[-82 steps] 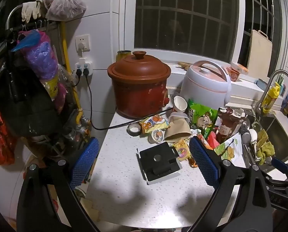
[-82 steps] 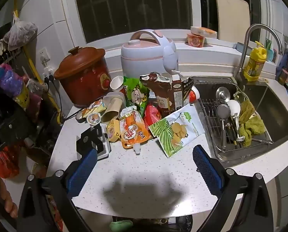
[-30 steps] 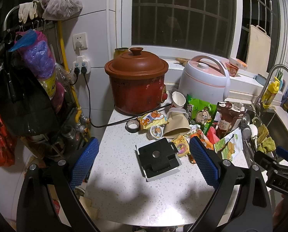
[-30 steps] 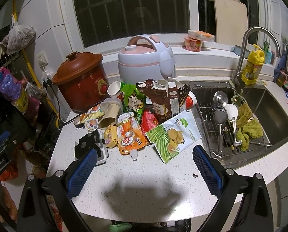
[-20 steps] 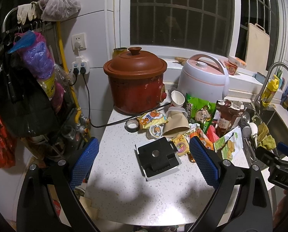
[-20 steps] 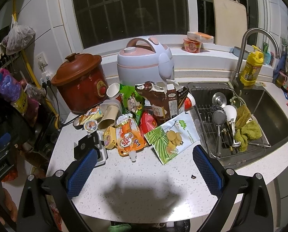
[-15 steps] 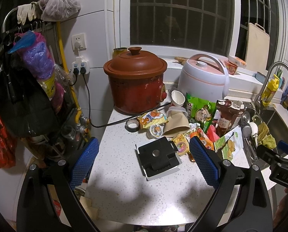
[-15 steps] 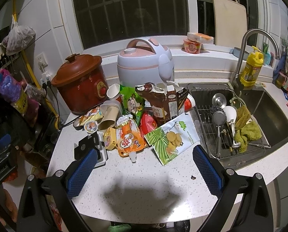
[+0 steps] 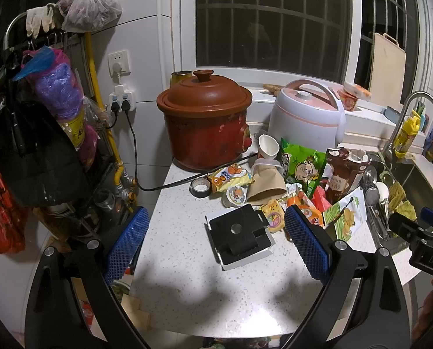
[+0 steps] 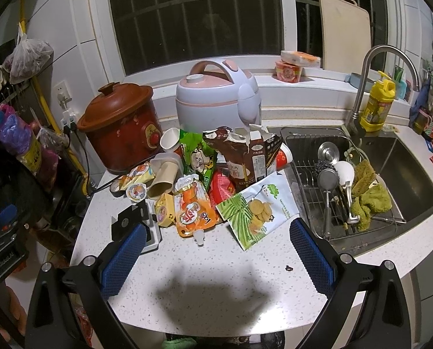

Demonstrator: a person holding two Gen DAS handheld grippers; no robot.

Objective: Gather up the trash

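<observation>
A pile of trash lies on the white counter [image 10: 210, 264]: a green-and-white cookie bag [image 10: 257, 206], an orange juice pouch [image 10: 194, 212], a torn brown carton [image 10: 245, 157], a green snack bag [image 10: 197, 154], a tan paper cup [image 10: 162, 179] and a small yellow pack [image 10: 164, 209]. The pile also shows in the left wrist view, with the tan cup [image 9: 267, 186] and green bag [image 9: 302, 165]. My right gripper [image 10: 216, 250] is open and empty above the counter's front. My left gripper [image 9: 216, 241] is open and empty, held over a black-and-white mount [image 9: 238, 237].
A red clay pot [image 9: 204, 125] and a pink-white rice cooker [image 10: 216, 96] stand behind the pile. A sink [image 10: 405, 168] with a dish rack, ladles and green cloths lies to the right. Bags hang on a rack [image 9: 27, 116] at left. A tape roll [image 9: 200, 187] lies near a cord.
Both grippers have drifted slightly; the views shift a little. Nothing on the counter has moved and both stay open.
</observation>
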